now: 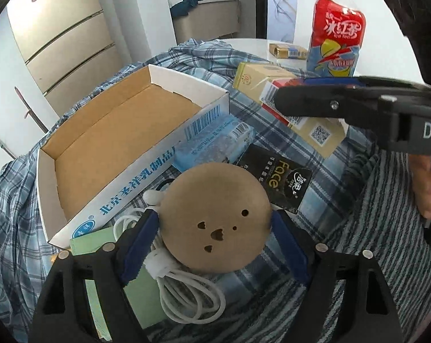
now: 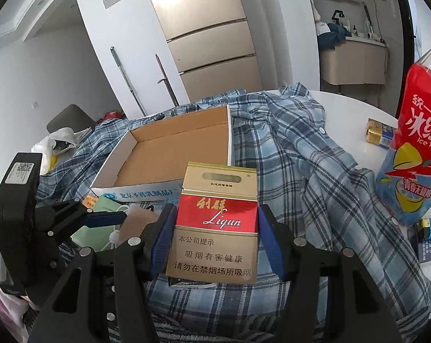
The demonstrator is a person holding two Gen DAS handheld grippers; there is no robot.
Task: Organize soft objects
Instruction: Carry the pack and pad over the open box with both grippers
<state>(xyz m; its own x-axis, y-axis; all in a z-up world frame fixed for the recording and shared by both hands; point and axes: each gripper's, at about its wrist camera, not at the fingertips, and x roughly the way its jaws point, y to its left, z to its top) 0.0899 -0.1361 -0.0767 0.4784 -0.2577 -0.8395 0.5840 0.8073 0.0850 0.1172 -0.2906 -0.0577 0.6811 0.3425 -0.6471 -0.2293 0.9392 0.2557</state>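
My left gripper [image 1: 214, 223] is shut on a round tan puff [image 1: 215, 217] with small cut-out holes, held over a coiled white cable [image 1: 187, 294] and a green packet [image 1: 101, 245]. My right gripper [image 2: 215, 228] is shut on a red and gold Liqun cigarette pack [image 2: 215, 220], held above the blue plaid shirt [image 2: 301, 171]. In the left wrist view the right gripper [image 1: 301, 100] grips that pack [image 1: 258, 83] at the upper right. An open empty cardboard box [image 1: 115, 137] lies on the shirt; it also shows in the right wrist view [image 2: 172, 148].
A blue tissue pack [image 1: 212, 145] and a black Face packet [image 1: 275, 180] lie beside the box. A tall ice tea bottle [image 1: 337, 31] and a small gold pack [image 1: 287, 50] stand on the white table. A grey knit cloth [image 1: 372, 214] lies at right.
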